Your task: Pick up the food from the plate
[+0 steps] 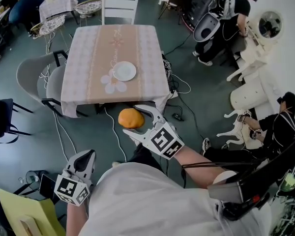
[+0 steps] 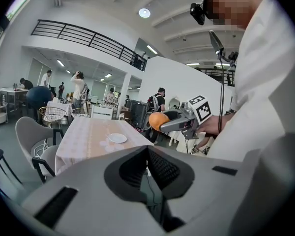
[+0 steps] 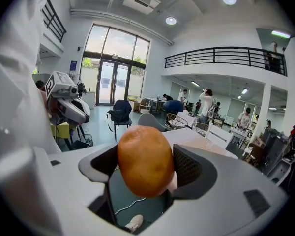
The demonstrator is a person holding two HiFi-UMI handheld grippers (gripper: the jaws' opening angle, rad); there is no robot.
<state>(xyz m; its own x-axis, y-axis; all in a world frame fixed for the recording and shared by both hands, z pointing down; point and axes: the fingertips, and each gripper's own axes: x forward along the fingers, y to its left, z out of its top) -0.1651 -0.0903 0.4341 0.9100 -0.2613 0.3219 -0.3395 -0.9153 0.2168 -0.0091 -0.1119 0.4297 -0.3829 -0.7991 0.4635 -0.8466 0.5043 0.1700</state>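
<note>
An orange-brown, potato-like piece of food [image 1: 130, 118] is off the table, over the floor just in front of the table's near edge. My right gripper [image 1: 135, 120] is shut on it; in the right gripper view the food [image 3: 145, 159] fills the gap between the pads. The white plate [image 1: 124, 71] lies bare on the checked tablecloth [image 1: 96, 43]. My left gripper [image 1: 87, 155] hangs low at the left, shut with nothing in it, its jaws meeting in the left gripper view [image 2: 147, 149]. That view also shows the food [image 2: 159, 120] and the plate [image 2: 118, 138].
Grey chairs [image 1: 37, 77] stand at the table's left and a white chair [image 1: 119, 9] at its far end. Cables [image 1: 113, 132] run over the floor under the table. People sit and stand at the right [image 1: 280, 124] and at the back left.
</note>
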